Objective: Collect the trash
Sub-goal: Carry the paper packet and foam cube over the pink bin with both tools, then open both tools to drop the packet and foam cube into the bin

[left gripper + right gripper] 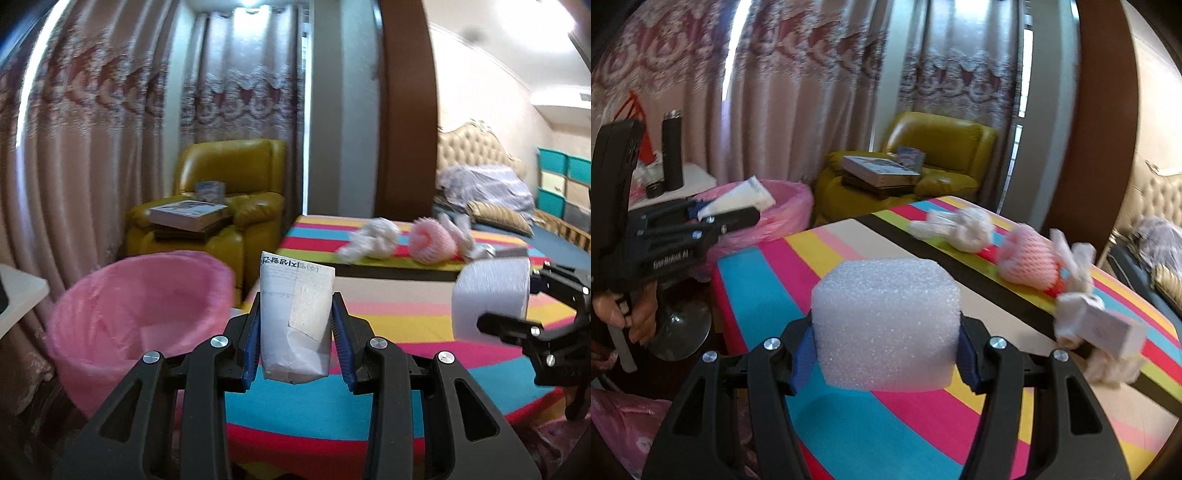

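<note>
My left gripper (pixel 295 317) is shut on a white squeeze tube (pixel 295 317) with printed text, held in the air just right of the pink-lined trash bin (pixel 140 317). My right gripper (pixel 886 332) is shut on a white foam block (pixel 886 325) above the striped table (pixel 849 424). In the right wrist view the left gripper (pixel 731 218) holds the tube (pixel 738 201) at the bin's rim (pixel 786 206). In the left wrist view the foam block (pixel 491 295) shows at the right. Crumpled white paper (pixel 960 227), a pink foam net (pixel 1030 264) and a small white box (pixel 1108 330) lie on the table.
A yellow armchair (pixel 229 192) with books stands behind the bin. Curtains hang at the back. A side table with a black flask (pixel 672 151) is at the left. A bed (pixel 487 184) is at the right. A pink bag (pixel 624 424) lies on the floor.
</note>
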Demonstrator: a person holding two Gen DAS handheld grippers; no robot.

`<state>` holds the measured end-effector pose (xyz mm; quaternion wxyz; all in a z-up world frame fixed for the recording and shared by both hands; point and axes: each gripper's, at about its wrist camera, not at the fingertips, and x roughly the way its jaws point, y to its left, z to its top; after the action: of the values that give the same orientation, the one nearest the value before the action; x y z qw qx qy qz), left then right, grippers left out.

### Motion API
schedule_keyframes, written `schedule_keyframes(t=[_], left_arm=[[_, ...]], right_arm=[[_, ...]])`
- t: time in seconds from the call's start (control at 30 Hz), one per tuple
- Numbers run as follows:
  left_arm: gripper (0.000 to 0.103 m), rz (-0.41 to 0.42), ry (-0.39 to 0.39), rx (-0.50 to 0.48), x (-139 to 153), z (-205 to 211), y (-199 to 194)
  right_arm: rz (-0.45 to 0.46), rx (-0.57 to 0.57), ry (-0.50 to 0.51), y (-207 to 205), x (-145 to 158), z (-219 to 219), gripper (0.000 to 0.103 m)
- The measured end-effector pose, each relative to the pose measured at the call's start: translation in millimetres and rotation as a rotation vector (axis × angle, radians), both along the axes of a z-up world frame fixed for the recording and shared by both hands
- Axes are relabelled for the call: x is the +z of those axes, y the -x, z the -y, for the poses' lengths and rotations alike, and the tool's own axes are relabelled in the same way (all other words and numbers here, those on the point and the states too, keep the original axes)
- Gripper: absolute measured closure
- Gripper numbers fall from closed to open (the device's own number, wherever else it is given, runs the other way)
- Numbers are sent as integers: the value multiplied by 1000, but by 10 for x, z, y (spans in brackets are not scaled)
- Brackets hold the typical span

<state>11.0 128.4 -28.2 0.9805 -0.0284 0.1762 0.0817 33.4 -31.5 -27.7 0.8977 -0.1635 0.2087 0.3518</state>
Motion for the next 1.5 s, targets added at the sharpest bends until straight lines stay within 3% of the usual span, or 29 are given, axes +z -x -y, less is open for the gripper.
schedule_keyframes(t=[0.43, 0.77, 1.1, 1.17, 1.23, 1.27, 1.3, 1.5], left_arm=[[68, -1, 73, 190, 46, -875, 96], [68, -23, 121, 284, -17, -1475, 33], [67, -41, 133, 367, -159, -1709, 15], [59, -49, 140, 393, -200, -1735, 42], [21, -45, 144, 419, -222, -1747, 91], [13, -25, 146, 442, -219, -1731, 154], [9, -10, 144, 462, -219, -1716, 197], [7, 14, 140, 435, -154, -1534, 253]], right_arm=[[0, 191, 28, -212, 217, -1091, 43], [-108, 269, -54, -613, 388, -1950, 43], [-128, 318, -115, -783, 487, -2587, 39], [-138, 342, -140, -779, 519, -2639, 18], [-125, 329, -155, -763, 555, -2616, 15], [-122, 325, -158, -757, 568, -2569, 15], [-112, 315, -160, -743, 585, -2517, 15], [-63, 233, -169, -676, 610, -1843, 15]])
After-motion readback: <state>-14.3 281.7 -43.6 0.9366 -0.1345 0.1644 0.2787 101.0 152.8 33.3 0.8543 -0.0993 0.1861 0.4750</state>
